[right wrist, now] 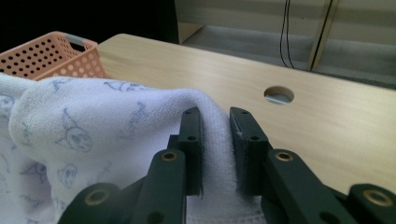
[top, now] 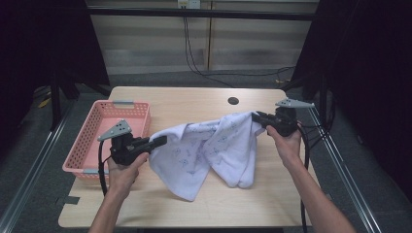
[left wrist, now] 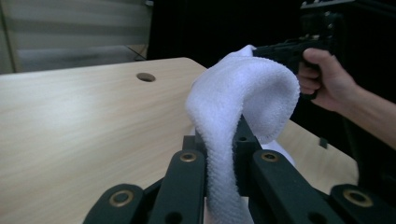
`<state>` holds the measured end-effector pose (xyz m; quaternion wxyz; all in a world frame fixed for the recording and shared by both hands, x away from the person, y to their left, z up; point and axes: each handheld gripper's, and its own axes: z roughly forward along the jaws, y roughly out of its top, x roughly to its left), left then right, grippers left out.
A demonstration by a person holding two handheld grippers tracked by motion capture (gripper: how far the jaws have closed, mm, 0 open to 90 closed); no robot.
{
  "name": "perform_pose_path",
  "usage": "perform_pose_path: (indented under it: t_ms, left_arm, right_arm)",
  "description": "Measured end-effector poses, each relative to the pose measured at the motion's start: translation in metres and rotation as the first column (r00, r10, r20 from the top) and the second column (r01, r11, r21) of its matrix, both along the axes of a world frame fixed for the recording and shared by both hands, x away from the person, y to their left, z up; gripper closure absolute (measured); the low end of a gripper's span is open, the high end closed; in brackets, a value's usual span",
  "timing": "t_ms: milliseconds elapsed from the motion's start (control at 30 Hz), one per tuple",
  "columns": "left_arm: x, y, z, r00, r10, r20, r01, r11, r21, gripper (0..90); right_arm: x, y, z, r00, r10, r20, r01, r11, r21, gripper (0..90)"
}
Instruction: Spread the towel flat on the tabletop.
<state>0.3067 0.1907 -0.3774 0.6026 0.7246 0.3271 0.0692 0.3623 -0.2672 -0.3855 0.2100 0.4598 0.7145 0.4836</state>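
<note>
White terry cloth with a faint blue print, the towel (top: 214, 148) hangs stretched between the two grippers above the pale wooden surface (top: 194, 99). Its left corner is pinched in the left gripper (top: 158, 141), whose fingers (left wrist: 184, 184) are clenched on a thick fold of the cloth; in the left gripper view that fold rises between them and curls over to the right. Its right corner is grasped by the right gripper (top: 256, 118), and in the right gripper view the two black fingers (right wrist: 192, 140) press on a band of towel from either side. Between the two grips the upper edge sags a little, and the rest of the cloth drops in two loose lobes whose lower ends rest on the surface near the middle, toward the near edge.

The left hand (top: 124, 170) holds its gripper at the near left, just beside the pink perforated basket (top: 97, 131), which stands at the left edge of the surface. The right hand (top: 287, 143) holds its gripper toward the right edge. A round cable hole (top: 233, 101) lies in the far part of the surface, beyond the towel. Black cables (top: 192, 53) run down the far wall to the floor.
</note>
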Motion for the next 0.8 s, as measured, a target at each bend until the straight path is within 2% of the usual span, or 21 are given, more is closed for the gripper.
perform_pose_path:
  t_ms: [100,200,300,367,400,467,500,567,600,633,667,700,733,767,800]
  left_arm:
    - [0.001,0.005,0.017,0.9994,0.01,0.034,-0.01,0.9999,-0.004,85.9]
    - [0.002,0.009,0.026,0.9986,0.033,0.041,-0.033,0.9995,-0.003,85.9]
    - [0.001,0.01,0.032,0.9971,0.053,0.054,-0.053,0.9986,-0.009,85.9]
    - [0.0,0.01,0.034,0.9941,0.088,0.063,-0.088,0.9961,-0.007,85.9]
    - [0.0,0.012,0.035,0.9949,0.077,0.064,-0.077,0.9969,-0.016,85.9]
    - [0.001,0.016,0.033,0.994,0.096,0.053,-0.095,0.9953,-0.017,85.9]
    - [0.002,0.018,0.031,0.9946,0.096,0.039,-0.096,0.9954,-0.006,85.9]
    - [0.004,0.017,0.023,0.9986,0.053,0.002,-0.053,0.9985,0.015,84.2]
    - [0.005,0.014,0.019,0.9986,0.052,-0.012,-0.051,0.9979,0.04,79.7]
    - [0.004,0.01,0.014,0.9981,0.06,-0.013,-0.059,0.9961,0.065,79.5]
    - [0.005,0.008,0.01,0.9985,0.051,-0.018,-0.049,0.9958,0.078,76.3]
    - [0.006,0.005,0.005,0.9986,0.041,-0.035,-0.038,0.9958,0.083,69.4]
    - [0.006,0.001,0.0,0.9982,0.033,-0.05,-0.027,0.9938,0.108,62.1]
    - [0.007,-0.003,-0.004,0.9981,0.031,-0.054,-0.023,0.9906,0.135,58.3]
    - [0.007,-0.007,-0.008,0.9978,0.028,-0.059,-0.019,0.9887,0.149,55.6]
  right_arm:
    - [0.008,-0.001,0.016,0.9996,-0.015,0.022,0.015,1.0,-0.007,75.4]
    - [0.017,-0.003,0.033,0.999,-0.008,0.043,0.009,1.0,-0.01,76.7]
    - [0.026,-0.004,0.047,0.9978,-0.017,0.064,0.018,1.0,-0.01,77.7]
    - [0.032,-0.004,0.055,0.9974,-0.03,0.066,0.03,1.0,-0.007,77.5]
    - [0.034,-0.006,0.058,0.9968,-0.038,0.071,0.038,0.999,0.004,78.8]
    - [0.039,-0.01,0.06,0.9956,-0.062,0.071,0.064,0.997,-0.034,78.7]
    - [0.042,-0.014,0.059,0.9943,-0.083,0.066,0.086,0.995,-0.043,80.2]
    - [0.046,-0.023,0.054,0.9933,-0.105,0.049,0.106,0.994,-0.033,79.8]
    - [0.048,-0.027,0.048,0.9933,-0.111,0.031,0.113,0.993,-0.038,77.3]
    - [0.051,-0.03,0.04,0.9923,-0.123,0.015,0.124,0.991,-0.056,72.6]
    - [0.052,-0.031,0.032,0.9895,-0.144,-0.002,0.143,0.985,-0.094,63.5]
    - [0.052,-0.032,0.024,0.988,-0.153,-0.02,0.15,0.983,-0.108,53.9]
    - [0.051,-0.033,0.017,0.989,-0.143,-0.038,0.14,0.987,-0.078,48.9]
    - [0.049,-0.033,0.011,0.9896,-0.137,-0.045,0.133,0.989,-0.069,45.1]
    - [0.045,-0.031,0.006,0.9898,-0.136,-0.042,0.132,0.988,-0.086,42.2]
